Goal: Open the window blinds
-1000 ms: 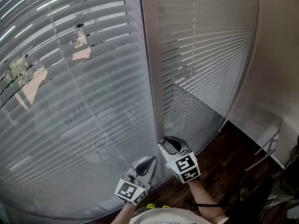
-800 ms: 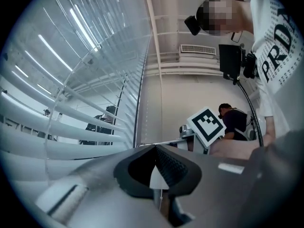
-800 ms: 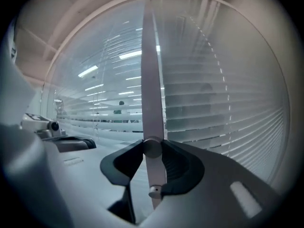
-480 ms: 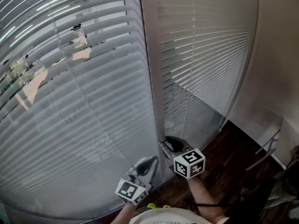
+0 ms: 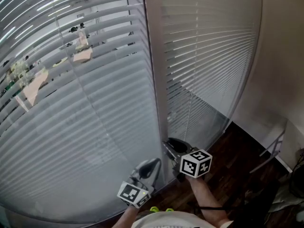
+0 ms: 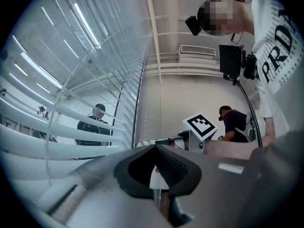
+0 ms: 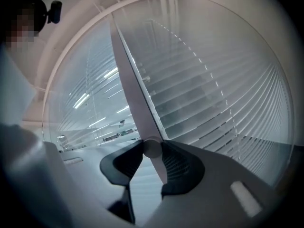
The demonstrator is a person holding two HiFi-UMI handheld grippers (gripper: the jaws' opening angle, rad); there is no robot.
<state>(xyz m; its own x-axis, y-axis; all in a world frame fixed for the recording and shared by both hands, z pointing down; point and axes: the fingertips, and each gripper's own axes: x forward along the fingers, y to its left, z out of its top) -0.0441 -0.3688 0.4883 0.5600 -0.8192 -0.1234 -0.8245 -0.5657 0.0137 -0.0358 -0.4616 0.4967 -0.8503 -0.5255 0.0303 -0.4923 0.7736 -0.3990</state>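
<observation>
Two slatted blinds cover the window: a wide left blind (image 5: pixel 85 108) and a narrower right blind (image 5: pixel 209 56), with a pale frame post (image 5: pixel 153 70) between them. Its upper slats are tilted partly apart, so the outdoors shows through. A slim pale tilt wand (image 7: pixel 134 96) hangs by the post. My right gripper (image 7: pixel 152 149) is shut on the wand's rounded lower end; in the head view the right gripper (image 5: pixel 172 144) sits at the foot of the post. My left gripper (image 5: pixel 151 163) hangs just left of it, shut, with nothing held; its closed left gripper tips (image 6: pixel 155 147) point toward the blinds.
Dark wood floor (image 5: pixel 237 160) lies below the blinds, and a white wall (image 5: pixel 280 56) closes the right side. A metal frame (image 5: pixel 274 148) stands at the wall's foot. A person (image 6: pixel 235 122) crouches in the room behind; another person (image 6: pixel 95 125) shows through the slats.
My right gripper has rolled about the wand, its marker cube turning to a new face. The left blind's upper slats show slightly wider gaps. The left gripper has stayed put.
</observation>
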